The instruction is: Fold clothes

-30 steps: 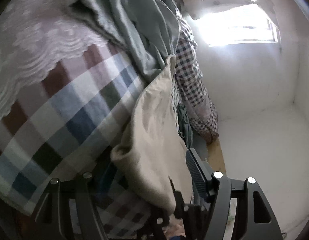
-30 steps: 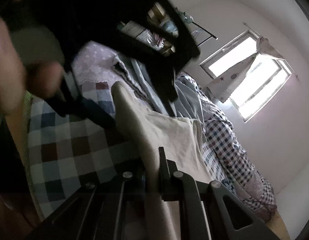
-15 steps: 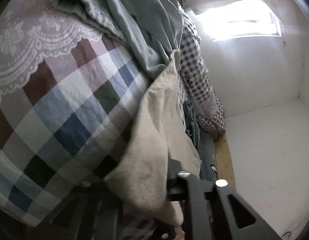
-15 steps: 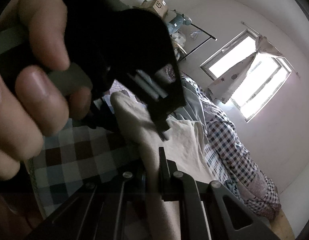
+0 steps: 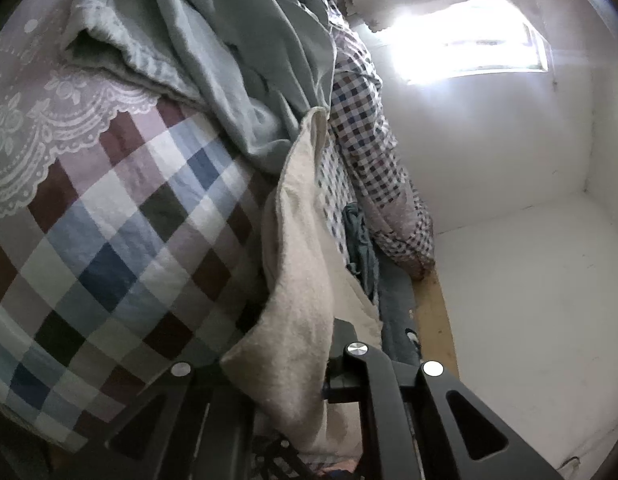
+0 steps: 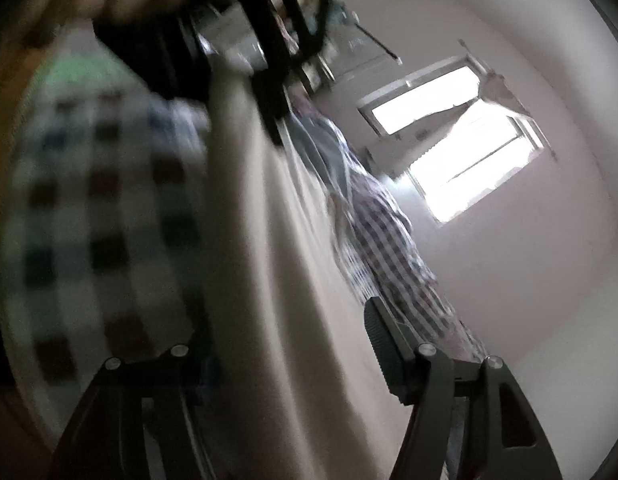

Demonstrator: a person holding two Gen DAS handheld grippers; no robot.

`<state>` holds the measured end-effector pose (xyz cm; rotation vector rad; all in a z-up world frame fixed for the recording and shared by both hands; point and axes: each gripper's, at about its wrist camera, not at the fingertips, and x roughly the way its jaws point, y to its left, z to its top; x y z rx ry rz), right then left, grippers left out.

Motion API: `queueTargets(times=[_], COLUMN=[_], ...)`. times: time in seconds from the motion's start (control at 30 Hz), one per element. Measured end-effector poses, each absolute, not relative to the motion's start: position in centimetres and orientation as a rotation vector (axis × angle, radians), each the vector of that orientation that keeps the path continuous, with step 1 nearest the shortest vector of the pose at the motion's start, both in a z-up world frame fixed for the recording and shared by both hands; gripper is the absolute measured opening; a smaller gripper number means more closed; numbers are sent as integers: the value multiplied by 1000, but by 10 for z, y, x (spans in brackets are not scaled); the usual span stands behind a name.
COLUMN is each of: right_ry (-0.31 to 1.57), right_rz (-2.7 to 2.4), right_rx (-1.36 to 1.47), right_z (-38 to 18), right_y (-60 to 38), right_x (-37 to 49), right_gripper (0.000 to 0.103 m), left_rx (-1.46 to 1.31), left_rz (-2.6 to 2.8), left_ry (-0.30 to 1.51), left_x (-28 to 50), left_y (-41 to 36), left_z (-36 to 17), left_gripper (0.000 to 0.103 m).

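Beige soft cloth garment [image 5: 305, 280] sits bunched on the checked quilt [image 5: 121, 240], barely folded. Our left gripper [image 5: 277, 376] is closing onto its near edge; our right gripper [image 6: 285, 344] is opening around it.

left wrist: close over checked bedspread [image 5: 109, 240], facing window [image 5: 469, 40] | right wrist: close, blurred, same window, bedspread

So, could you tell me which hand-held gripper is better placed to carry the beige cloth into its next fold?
Left hand-held gripper: it is clamped on the beige cloth; the right one is opening.
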<state>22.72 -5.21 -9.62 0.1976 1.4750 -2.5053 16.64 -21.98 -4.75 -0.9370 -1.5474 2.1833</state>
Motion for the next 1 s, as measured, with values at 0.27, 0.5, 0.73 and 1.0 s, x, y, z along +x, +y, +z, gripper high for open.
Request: queueTargets(times=[0.27, 0.5, 0.73, 1.0], right_ry=[1598, 1677, 1805, 1964], right_rz=[-2628, -2707, -2695, -2604], right_rx=[249, 365, 504, 511], right_z=[-102, -99, -106, -110], right_y=[13, 87, 162, 201], right_x=[216, 211, 224, 233], right_gripper=[70, 71, 71, 70], left_rx=[-909, -884, -896, -910], left_rz=[2182, 2200, 2220, 2241], left_ry=[-1588, -1615, -1619, -1623], left_x=[154, 145, 145, 151], left_y=[-210, -204, -204, -208], left_z=[-30, -20, -18, -20], left_gripper=[8, 7, 7, 7])
